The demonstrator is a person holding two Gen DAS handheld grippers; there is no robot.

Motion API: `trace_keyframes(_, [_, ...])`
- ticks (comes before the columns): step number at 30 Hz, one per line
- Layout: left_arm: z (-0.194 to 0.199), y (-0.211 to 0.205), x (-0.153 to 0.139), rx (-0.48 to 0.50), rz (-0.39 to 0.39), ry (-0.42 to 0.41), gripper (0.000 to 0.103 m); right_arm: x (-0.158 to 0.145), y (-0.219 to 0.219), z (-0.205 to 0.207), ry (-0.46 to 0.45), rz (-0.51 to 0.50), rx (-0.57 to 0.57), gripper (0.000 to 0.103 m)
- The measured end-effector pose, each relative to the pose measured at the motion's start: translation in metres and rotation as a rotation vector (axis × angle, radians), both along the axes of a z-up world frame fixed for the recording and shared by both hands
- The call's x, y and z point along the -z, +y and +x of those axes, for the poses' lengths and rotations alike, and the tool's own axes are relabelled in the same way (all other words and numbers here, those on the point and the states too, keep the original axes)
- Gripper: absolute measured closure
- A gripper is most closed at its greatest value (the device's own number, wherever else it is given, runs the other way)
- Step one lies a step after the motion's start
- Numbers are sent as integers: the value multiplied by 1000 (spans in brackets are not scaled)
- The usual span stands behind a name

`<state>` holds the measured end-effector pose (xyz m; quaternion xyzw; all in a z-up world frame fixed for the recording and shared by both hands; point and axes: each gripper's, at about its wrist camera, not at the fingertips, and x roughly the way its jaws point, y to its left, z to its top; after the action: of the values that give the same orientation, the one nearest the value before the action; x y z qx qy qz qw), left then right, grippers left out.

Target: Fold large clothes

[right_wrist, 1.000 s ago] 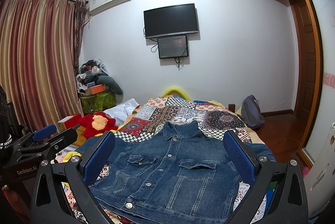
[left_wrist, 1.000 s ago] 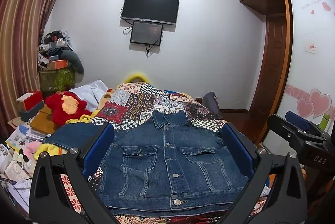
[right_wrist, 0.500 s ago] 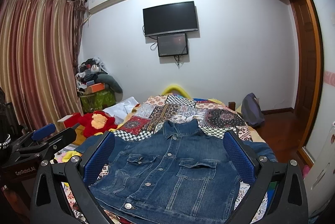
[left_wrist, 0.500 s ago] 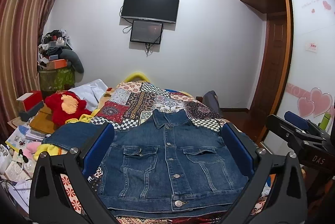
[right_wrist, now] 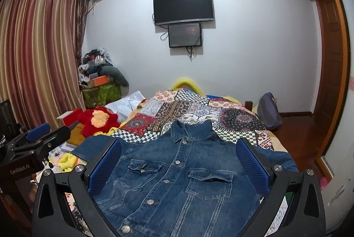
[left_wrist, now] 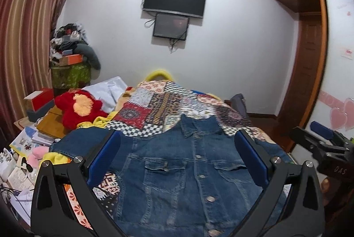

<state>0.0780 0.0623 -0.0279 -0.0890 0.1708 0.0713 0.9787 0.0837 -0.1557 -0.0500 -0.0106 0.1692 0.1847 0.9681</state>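
Note:
A blue denim jacket (left_wrist: 183, 172) lies front up and buttoned on the patchwork bedspread (left_wrist: 159, 104), collar toward the far wall and sleeves spread to both sides. It also shows in the right wrist view (right_wrist: 177, 179). My left gripper (left_wrist: 177, 159) is open and empty, hovering over the jacket's lower half. My right gripper (right_wrist: 179, 164) is open and empty, also above the jacket. The right gripper's body shows at the right edge of the left wrist view (left_wrist: 325, 148), and the left gripper's body shows at the left of the right wrist view (right_wrist: 28, 144).
A red plush toy (left_wrist: 79, 108) and white pillow (left_wrist: 110, 91) lie at the bed's left. Boxes and books (left_wrist: 39, 126) crowd the left side. A bag (right_wrist: 268, 113) sits on the floor at right. A wardrobe door (left_wrist: 338, 82) stands at right.
Both grippers have moved a little forward and lower over the jacket, so it looks larger. The left view has shifted slightly. The jaws stay open.

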Motion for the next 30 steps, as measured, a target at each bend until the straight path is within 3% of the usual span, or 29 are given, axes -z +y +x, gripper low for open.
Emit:
trace_keyframes(11, [72, 111, 45, -296, 9, 129, 0, 17, 26, 114, 131, -3, -24, 0])
trace_keyframes(15, [88, 160, 71, -337, -17, 186, 0, 29, 35, 156, 197, -15, -16, 0])
trace_keyframes(21, [110, 233, 133, -319, -198, 367, 0, 65, 49, 218, 365, -4, -6, 0])
trace_keyframes(25, [122, 262, 184, -360, -256, 546, 0, 94, 63, 239, 440, -11, -26, 0])
trace_keyframes(30, [119, 275, 225, -366, -355, 615, 0, 134, 86, 259, 528, -79, -68, 0])
